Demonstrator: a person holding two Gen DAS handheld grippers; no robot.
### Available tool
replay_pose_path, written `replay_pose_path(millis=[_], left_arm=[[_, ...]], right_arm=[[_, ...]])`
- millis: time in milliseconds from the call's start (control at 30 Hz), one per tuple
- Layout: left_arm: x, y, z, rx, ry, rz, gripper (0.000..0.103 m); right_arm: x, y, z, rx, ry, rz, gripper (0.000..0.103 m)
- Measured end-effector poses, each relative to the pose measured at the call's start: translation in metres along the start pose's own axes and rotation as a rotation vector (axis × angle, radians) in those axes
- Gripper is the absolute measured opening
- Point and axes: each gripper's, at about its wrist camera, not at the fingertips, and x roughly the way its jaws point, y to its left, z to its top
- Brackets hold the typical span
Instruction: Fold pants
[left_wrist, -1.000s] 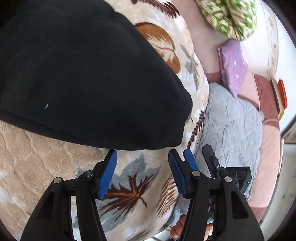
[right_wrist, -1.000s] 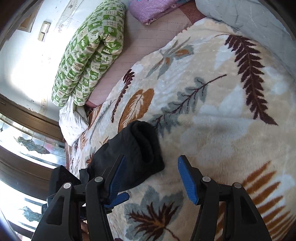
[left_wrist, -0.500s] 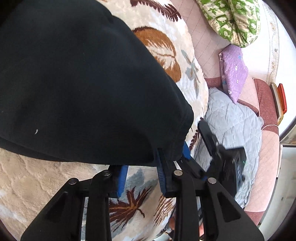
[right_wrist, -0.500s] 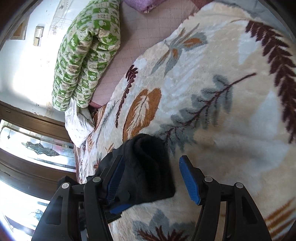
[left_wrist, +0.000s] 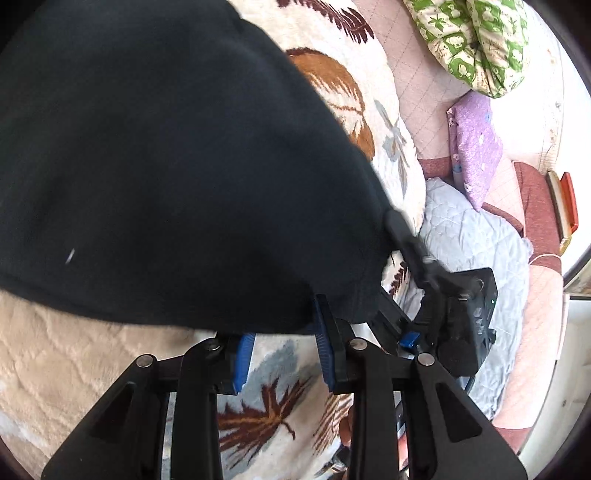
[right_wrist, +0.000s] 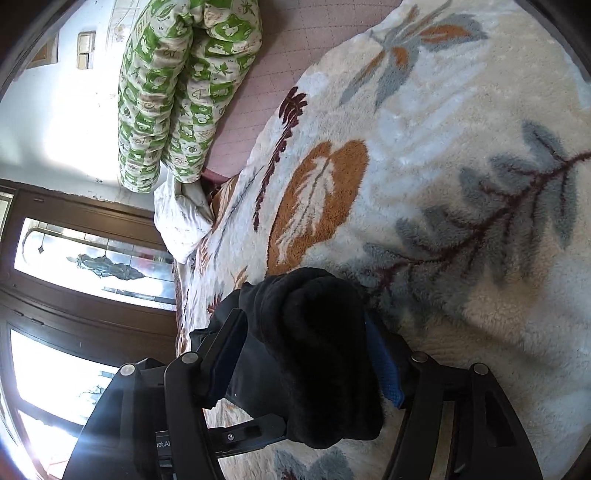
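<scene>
The black pants (left_wrist: 159, 166) lie bunched on a cream leaf-print blanket (left_wrist: 66, 362) and fill most of the left wrist view. My left gripper (left_wrist: 282, 330) is at their near edge, its blue pads partly closed with the hem over their tips; a grip on the cloth is not clear. In the right wrist view the pants (right_wrist: 314, 354) sit as a thick folded end between the jaws of my right gripper (right_wrist: 306, 354), which are still apart and flank the fabric. The right gripper's body also shows in the left wrist view (left_wrist: 454, 306), beside the pants' corner.
A green patterned quilt (right_wrist: 184, 85) and a white cloth (right_wrist: 181, 221) lie at the far side of the bed. A purple pillow (left_wrist: 476, 147) and a grey quilt (left_wrist: 476, 251) lie to the right. Dark wooden glazed doors (right_wrist: 74, 258) stand beyond.
Both grippers moved forward onto the pants. The left jaws narrowed and the hem now covers their tips. The pants' folded end came between the right jaws.
</scene>
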Motion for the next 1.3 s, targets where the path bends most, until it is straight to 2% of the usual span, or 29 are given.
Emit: replay_pose_path(millis=[33,67,133,200,467,667,767,967,1300], left_arm=[[0.0,-0.001,0.002,0.007,0.006,0.01,0.018],[0.001,0.0,0.004,0.013,0.017,0.012,0.007],[-0.001,0.003,0.005,0.008,0.037,-0.007,0.006],[-0.005,0.0,0.004,0.031,0.039,-0.015,0.006],[-0.043,-0.002,0.002,0.047,0.05,-0.087,0.006],[-0.08,0.005,0.009,0.041,0.06,-0.137,0.006],[-0.099,0.014,0.016,0.029,0.037,-0.158,0.006],[-0.128,0.036,0.038,-0.017,-0.003,-0.182,0.006],[-0.189,0.1,0.07,-0.089,-0.077,-0.21,0.006]], right_arm=[[0.0,-0.001,0.0,0.0,-0.005,-0.014,0.053],[0.0,-0.002,0.0,0.002,-0.008,-0.031,0.044],[-0.003,-0.002,0.0,0.001,-0.02,-0.032,0.037],[-0.006,0.005,-0.001,-0.014,-0.028,-0.03,0.025],[-0.023,0.051,-0.01,-0.063,-0.061,-0.086,0.02],[-0.027,0.106,-0.022,-0.131,-0.067,-0.121,0.018],[-0.02,0.134,-0.029,-0.163,-0.06,-0.138,0.017],[0.014,0.177,-0.042,-0.204,-0.029,-0.163,0.017],[0.111,0.23,-0.074,-0.272,0.102,-0.215,0.017]])
